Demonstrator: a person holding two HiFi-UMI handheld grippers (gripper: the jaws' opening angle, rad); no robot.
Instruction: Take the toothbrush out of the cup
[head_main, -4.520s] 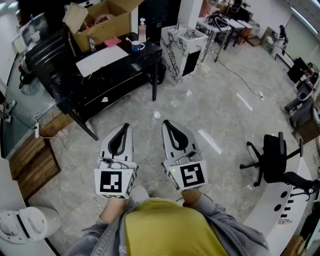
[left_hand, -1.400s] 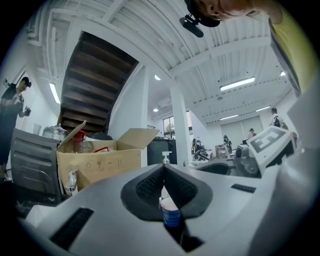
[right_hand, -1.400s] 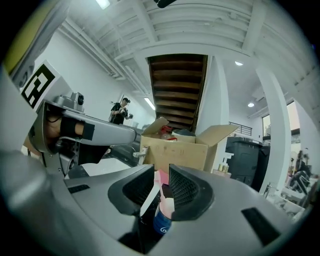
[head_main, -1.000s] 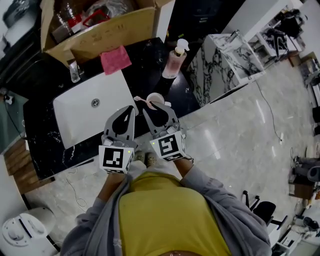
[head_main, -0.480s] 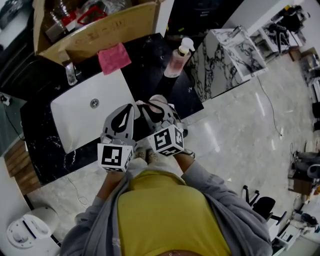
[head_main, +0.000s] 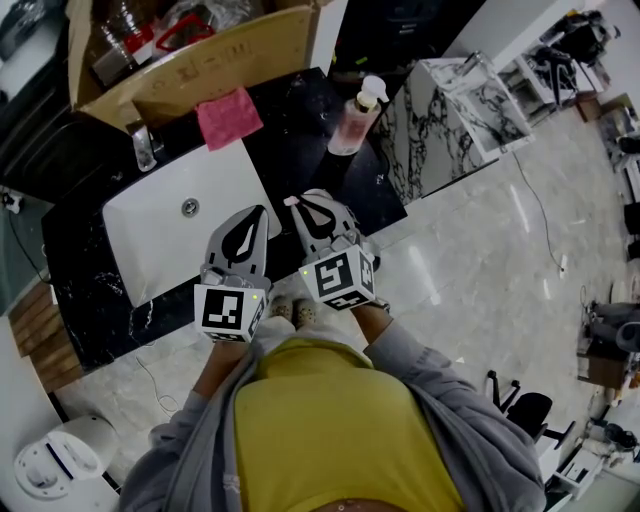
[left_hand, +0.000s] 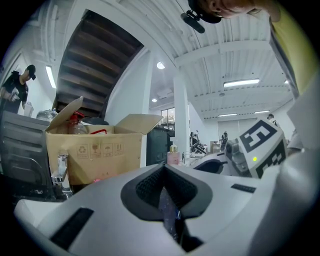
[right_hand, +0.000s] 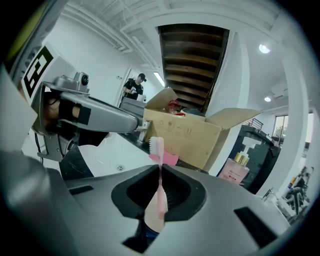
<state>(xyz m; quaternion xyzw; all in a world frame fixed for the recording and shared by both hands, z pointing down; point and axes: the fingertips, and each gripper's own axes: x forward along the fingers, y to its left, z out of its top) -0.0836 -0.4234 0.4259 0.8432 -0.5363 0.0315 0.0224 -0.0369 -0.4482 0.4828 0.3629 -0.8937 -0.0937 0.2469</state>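
Clamping my right gripper (right_hand: 160, 169) on the toothbrush (right_hand: 158, 146), bristles up, for a straight lift; left gripper (left_hand: 164, 169) hangs pinched together, empty.

We'd call this an open office or lab with a bathroom mock-up dropped in, not a real home. From the head view there's a white sink (head_main: 170, 235) at 9 o'clock in a black counter (head_main: 300, 120), with a faucet (head_main: 143, 148) and a soap bottle (head_main: 357, 118). But a cardboard box (head_main: 200, 65) sits at 11, desks (head_main: 570, 40) at 2 and an office chair (head_main: 520, 415) at 4, all on a big polished floor (head_main: 470, 260). The gripper views show stairs (right_hand: 192, 65) overhead and strip lights (left_hand: 241, 83).
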